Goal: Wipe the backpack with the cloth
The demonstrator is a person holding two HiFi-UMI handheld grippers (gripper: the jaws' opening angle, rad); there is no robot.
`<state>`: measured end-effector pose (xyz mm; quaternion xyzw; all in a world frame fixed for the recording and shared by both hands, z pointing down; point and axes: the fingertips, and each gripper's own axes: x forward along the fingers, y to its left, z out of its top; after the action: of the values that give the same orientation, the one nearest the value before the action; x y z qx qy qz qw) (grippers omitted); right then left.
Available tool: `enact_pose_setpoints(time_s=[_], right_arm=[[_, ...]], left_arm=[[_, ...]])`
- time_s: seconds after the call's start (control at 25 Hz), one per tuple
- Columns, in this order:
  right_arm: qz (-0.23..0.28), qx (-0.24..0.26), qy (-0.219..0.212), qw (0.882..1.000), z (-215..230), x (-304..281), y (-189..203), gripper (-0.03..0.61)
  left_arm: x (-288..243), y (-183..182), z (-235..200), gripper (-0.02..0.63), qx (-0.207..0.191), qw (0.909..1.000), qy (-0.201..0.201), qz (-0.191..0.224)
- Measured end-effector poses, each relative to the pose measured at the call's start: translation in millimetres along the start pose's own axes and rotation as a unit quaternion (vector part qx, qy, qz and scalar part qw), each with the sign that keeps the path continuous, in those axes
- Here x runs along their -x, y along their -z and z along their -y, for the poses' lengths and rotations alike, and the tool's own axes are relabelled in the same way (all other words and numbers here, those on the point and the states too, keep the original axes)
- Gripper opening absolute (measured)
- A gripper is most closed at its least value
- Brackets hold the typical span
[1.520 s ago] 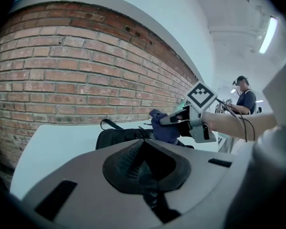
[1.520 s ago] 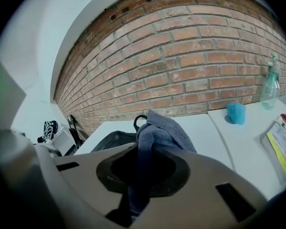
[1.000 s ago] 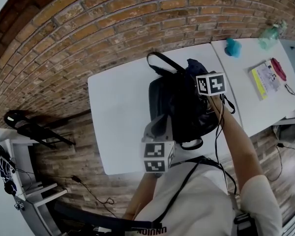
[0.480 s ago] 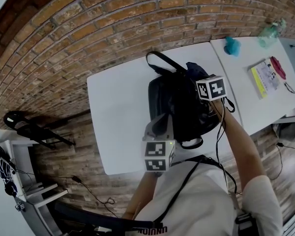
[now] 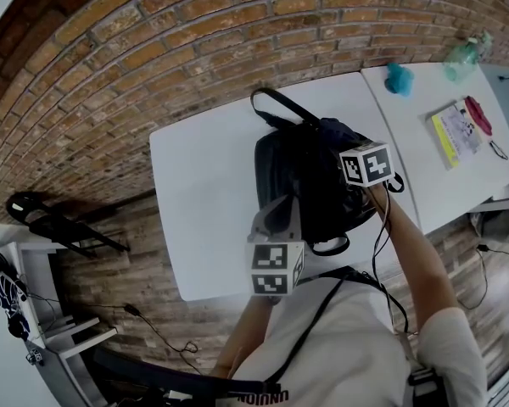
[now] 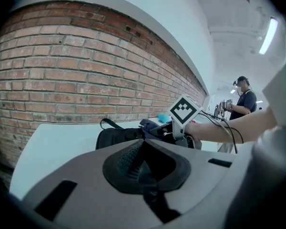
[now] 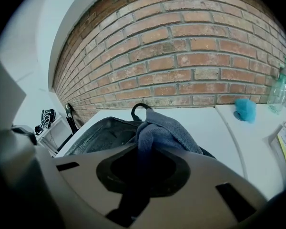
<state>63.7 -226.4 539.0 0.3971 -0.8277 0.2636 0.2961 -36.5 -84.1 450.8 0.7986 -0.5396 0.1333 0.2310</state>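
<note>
A black backpack lies on the white table, its carry handle toward the brick wall. My right gripper is over the backpack's right side, shut on a blue-grey cloth that rests on the bag. The right gripper view shows that cloth bunched between the jaws, with the backpack beneath. My left gripper sits at the backpack's near left edge, jaws closed together with nothing between them. In the left gripper view the backpack lies beyond the left gripper.
A second white table adjoins on the right, with a teal cloth, a clear bottle, a booklet and a pink item. The brick wall runs behind. A person stands far off.
My right gripper has slid with the cloth across the backpack toward me and slightly right. The left gripper has stayed in place.
</note>
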Motion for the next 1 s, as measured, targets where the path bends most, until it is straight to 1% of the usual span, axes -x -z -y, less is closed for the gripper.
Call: enact_pose_setpoints(time_s=[0.36, 0.76, 1.0], right_arm=[[-0.011, -0.008, -0.006, 1.0, -8, 13, 25, 0.038], [-0.01, 0.005, -0.01, 1.0, -18, 29, 41, 0.038], [-0.01, -0.003, -0.013, 1.0, -22, 37, 51, 0.038]], left_arm=[[-1, 0, 4, 0.005, -0.001, 1.0, 0.004, 0.0], [-3, 1, 10, 0.005, -0.001, 1.0, 0.008, 0.002], [-3, 2, 12, 0.005, 0.0, 0.9999, 0.012, 0.0]])
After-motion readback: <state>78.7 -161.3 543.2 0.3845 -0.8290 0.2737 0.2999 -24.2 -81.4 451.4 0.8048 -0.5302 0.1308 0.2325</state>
